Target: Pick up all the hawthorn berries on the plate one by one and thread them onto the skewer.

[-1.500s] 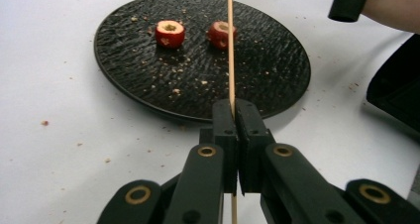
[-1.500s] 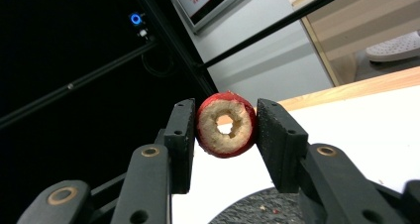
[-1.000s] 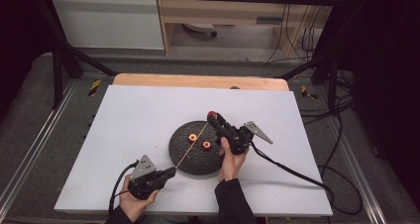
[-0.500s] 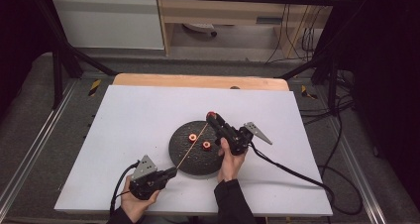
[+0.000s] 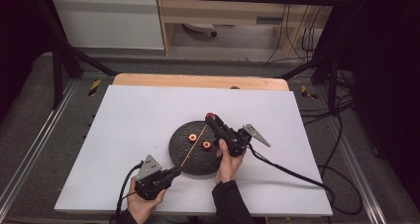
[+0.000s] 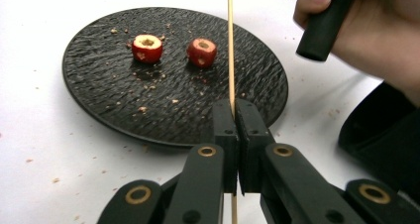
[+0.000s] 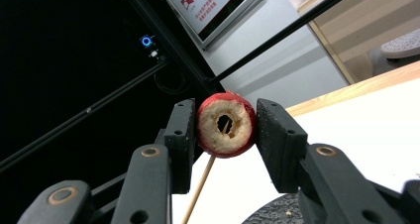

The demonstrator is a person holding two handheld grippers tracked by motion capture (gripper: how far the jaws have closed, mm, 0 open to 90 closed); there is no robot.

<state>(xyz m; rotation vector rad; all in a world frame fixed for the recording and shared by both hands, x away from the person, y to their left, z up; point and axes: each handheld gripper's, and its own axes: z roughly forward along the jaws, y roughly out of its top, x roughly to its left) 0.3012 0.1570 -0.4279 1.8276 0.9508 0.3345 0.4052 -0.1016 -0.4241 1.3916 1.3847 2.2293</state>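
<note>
A round black plate (image 5: pixel 184 157) lies mid-table with two cored red fruit pieces (image 5: pixel 192 137) (image 5: pixel 206 145) on it. My left gripper (image 5: pixel 174 173) sits at the plate's near left edge, shut on a thin wooden skewer (image 5: pixel 193 146) that slants up across the plate. In the left gripper view the jaws pinch the skewer (image 6: pixel 230 45), with the fruit pieces (image 6: pixel 147 47) (image 6: pixel 202 52) beyond on the plate (image 6: pixel 99 95). My right gripper (image 5: pixel 211 118) is raised over the plate's far right edge. It is shut on a third cored fruit (image 7: pixel 226 124), and the skewer (image 7: pixel 203 182) tip meets its hole from below.
Crumbs lie scattered on the plate and on the white table (image 5: pixel 124 125). A wooden strip (image 5: pixel 198 81) runs along the table's far edge. Metal frame rails (image 5: pixel 29 149) flank both sides. The right gripper's cable (image 5: pixel 287 172) trails across the table's right side.
</note>
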